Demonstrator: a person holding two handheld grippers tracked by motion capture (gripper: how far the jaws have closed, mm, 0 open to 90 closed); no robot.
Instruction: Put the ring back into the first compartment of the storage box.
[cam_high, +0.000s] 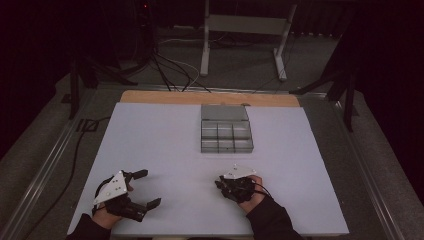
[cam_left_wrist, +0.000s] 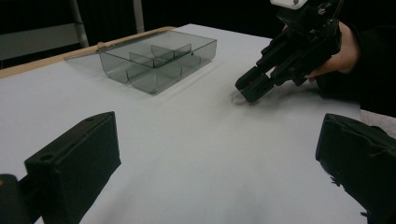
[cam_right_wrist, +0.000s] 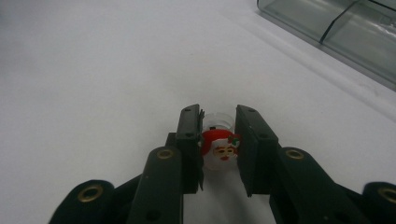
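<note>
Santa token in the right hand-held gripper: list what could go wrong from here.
1. The Santa token is small, round and pinched at its edges by the right hand-held gripper; it might pop out when lifted.
2. The divided box has small compartments; a release from too high could bounce the token into the wrong one.

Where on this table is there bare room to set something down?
Bare white table lies left of the divided tray, between the left gripper and right gripper, and right of the tray. It is tight around the right gripper, shut on a small Santa piece.
</note>
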